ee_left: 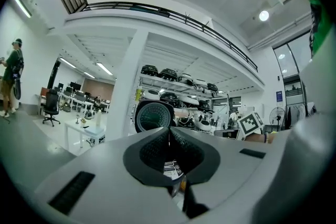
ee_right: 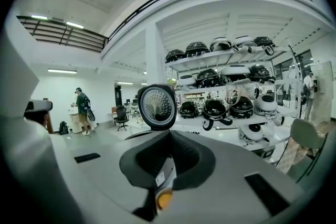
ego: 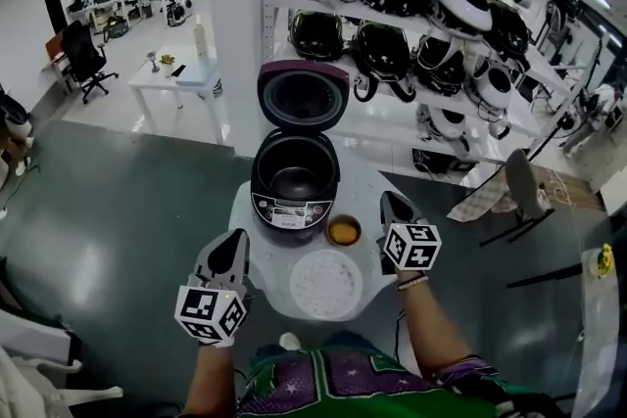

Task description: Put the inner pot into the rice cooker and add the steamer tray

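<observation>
Inner pot (ego: 295, 181) sits in open rice cooker (ego: 292, 210) (steamer tray (ego: 326, 285) lies outside); left claw (ego: 236, 238) and right claw (ego: 391, 201) closed, empty

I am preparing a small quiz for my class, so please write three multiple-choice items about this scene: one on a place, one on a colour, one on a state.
1. Where is the steamer tray in relation to the rice cooker?
A. inside it
B. on the table, in front of it
C. behind it

2. What colour is the steamer tray?
A. white
B. red
C. black

3. How is the lid of the rice cooker?
A. closed
B. removed
C. open, standing up

Answers:
1 B: the head view shows the tray lying flat on the table between the cooker and the person.
2 A: the round tray is plainly white, against the dark cooker.
3 C: the lid stands upright behind the cooker's open mouth, with its inner side facing the person.
</observation>
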### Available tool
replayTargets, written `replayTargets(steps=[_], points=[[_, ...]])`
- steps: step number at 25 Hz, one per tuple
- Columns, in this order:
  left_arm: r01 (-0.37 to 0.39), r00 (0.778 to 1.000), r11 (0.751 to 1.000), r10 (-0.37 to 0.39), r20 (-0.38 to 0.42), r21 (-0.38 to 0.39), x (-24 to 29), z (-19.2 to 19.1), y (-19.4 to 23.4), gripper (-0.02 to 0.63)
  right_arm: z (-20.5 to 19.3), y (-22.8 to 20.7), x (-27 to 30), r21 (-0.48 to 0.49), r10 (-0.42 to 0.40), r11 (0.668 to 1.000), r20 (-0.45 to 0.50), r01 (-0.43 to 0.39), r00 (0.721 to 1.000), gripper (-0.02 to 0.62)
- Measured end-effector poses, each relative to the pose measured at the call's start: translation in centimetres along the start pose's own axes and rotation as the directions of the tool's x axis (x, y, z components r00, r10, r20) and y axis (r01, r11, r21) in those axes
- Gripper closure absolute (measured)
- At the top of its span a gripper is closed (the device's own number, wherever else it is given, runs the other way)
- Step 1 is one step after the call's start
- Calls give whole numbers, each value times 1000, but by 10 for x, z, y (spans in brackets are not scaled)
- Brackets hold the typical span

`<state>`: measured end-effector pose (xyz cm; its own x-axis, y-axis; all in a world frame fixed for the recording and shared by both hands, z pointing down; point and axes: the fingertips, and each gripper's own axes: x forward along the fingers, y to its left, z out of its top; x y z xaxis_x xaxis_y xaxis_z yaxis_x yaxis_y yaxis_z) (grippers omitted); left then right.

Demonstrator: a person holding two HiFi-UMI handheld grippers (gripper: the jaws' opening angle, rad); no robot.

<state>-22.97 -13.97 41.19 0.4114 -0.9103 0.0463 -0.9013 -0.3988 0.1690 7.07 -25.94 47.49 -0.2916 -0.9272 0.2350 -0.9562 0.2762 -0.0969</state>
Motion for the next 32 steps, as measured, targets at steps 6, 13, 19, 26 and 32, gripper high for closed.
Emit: replayTargets(steps=[6,13,19,26,32], points=[[-2,1000,1000,2,3,20,4,-9,-36,583,-6,4,-44,16,65,998,34,-66,997,589],[-17,1000,996,18,-16,84,-1,-26,-78,583,-38,2,-84,36,156,987,-26,-155,987,468],[-16,998,997,20,-60,75,-13,-46,-98,583,-83,11,-99,43,239,971,-105,-235,965,147],[-4,993,999,9,-115,40,-16,-70,-103,583,-136,17,-104,61,260,966,-199,-252,945,120],[-11,986,1000,15,-165,24,-17,-95,-96,583,-173,20,-95,75,258,966,-261,-247,930,121]])
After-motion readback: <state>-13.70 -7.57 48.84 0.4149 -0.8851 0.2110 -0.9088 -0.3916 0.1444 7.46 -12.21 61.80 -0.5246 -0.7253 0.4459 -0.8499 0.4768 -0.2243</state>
